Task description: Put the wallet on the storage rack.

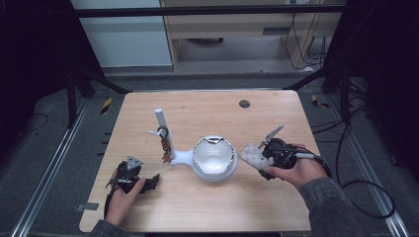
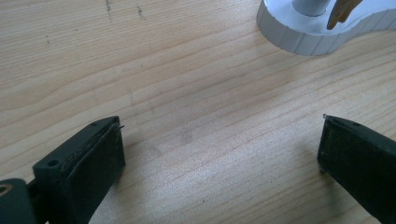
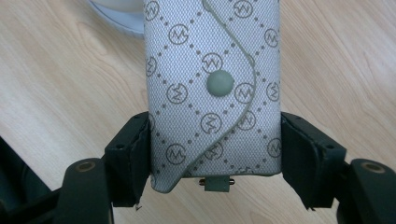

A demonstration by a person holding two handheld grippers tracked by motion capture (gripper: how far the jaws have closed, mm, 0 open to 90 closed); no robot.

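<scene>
Table (image 1: pixel 207 207), landmark = white bowl stand (image 1: pixel 213 158) at its centre. Stand's post (image 1: pixel 161 123) rises off its left end, with keys (image 1: pixel 166 148) hanging from the hook. My right gripper (image 1: pixel 257 157) is just right of the bowl, clamped on a patterned snap pouch (image 3: pixel 212 93); pouch end points at the bowl rim, hand low and level. My left gripper (image 2: pixel 219 158) sits left-front of the stand, jaws wide, nothing between them, hand resting on the wood.

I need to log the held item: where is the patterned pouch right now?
The patterned pouch is clamped in the right gripper, at the table's right side in the high view, just right of the white bowl.
</scene>
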